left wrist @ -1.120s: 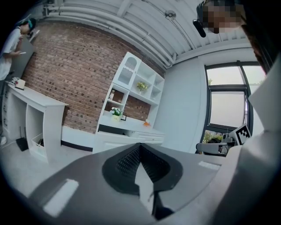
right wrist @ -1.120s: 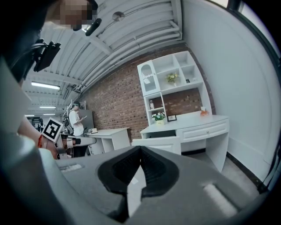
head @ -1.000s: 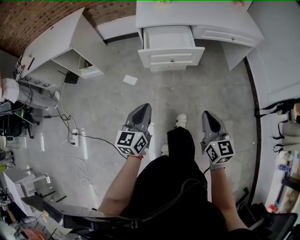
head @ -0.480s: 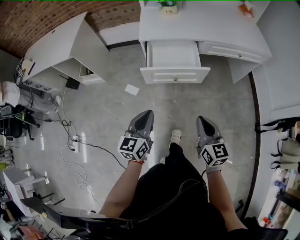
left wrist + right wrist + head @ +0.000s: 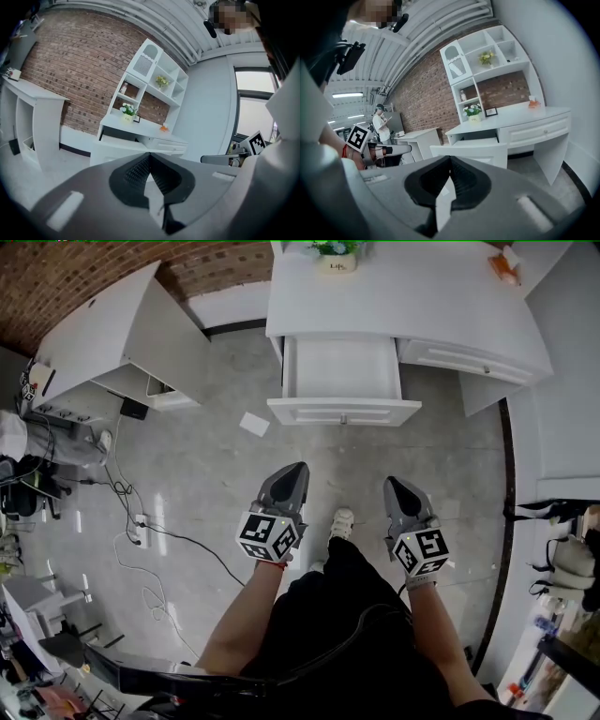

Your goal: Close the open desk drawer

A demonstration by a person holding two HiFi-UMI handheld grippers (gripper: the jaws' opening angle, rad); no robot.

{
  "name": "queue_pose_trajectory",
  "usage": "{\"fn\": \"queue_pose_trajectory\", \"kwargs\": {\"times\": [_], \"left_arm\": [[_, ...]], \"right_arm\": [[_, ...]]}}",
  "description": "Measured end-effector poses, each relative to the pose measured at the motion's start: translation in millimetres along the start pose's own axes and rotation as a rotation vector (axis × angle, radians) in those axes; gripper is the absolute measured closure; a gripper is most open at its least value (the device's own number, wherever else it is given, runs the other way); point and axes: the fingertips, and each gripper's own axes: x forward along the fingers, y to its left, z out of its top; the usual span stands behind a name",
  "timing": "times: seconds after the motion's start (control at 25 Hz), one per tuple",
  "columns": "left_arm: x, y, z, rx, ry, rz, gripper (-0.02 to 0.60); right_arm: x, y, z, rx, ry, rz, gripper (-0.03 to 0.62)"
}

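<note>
The white desk (image 5: 403, 296) stands ahead, and its left drawer (image 5: 342, 371) is pulled out, the inside looking empty. The drawer front (image 5: 343, 413) carries a small knob. My left gripper (image 5: 299, 468) is shut and holds nothing, a good step short of the drawer front over the floor. My right gripper (image 5: 390, 483) is likewise shut and holds nothing, level with the left one. In the left gripper view the shut left gripper (image 5: 149, 155) points at the desk (image 5: 140, 125). From the right gripper (image 5: 450, 159) I see the open drawer (image 5: 471, 151) straight ahead.
A closed drawer (image 5: 469, 357) sits right of the open one. A plant pot (image 5: 336, 254) and an orange item (image 5: 506, 266) are on the desk. A second white desk (image 5: 112, 329) stands left. Paper (image 5: 253, 424) and cables (image 5: 141, 521) lie on the floor. A person (image 5: 382, 123) stands far off.
The desk and open drawer have come closer in the head view as I walked toward them. Both grippers stay shut and empty, the right one drawn slightly inward.
</note>
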Motion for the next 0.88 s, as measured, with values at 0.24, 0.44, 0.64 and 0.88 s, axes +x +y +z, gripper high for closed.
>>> {"fn": "queue_pose_trajectory", "kwargs": {"times": [0.24,0.44,0.64,0.88], "left_arm": [[30,9,-2,-0.014,0.015,0.028,0.580],[50,20,5,0.008,0.010,0.042,0.580],[69,28,-4,-0.002,0.025,0.051,0.578],[88,41,-11,-0.016,0.043,0.055,0.579]], "right_arm": [[27,-24,0,-0.007,0.041,0.040,0.594],[52,-35,4,-0.008,0.056,0.077,0.593],[72,-48,4,0.023,0.053,0.077,0.594],[93,-60,1,0.057,0.060,0.046,0.594]]}}
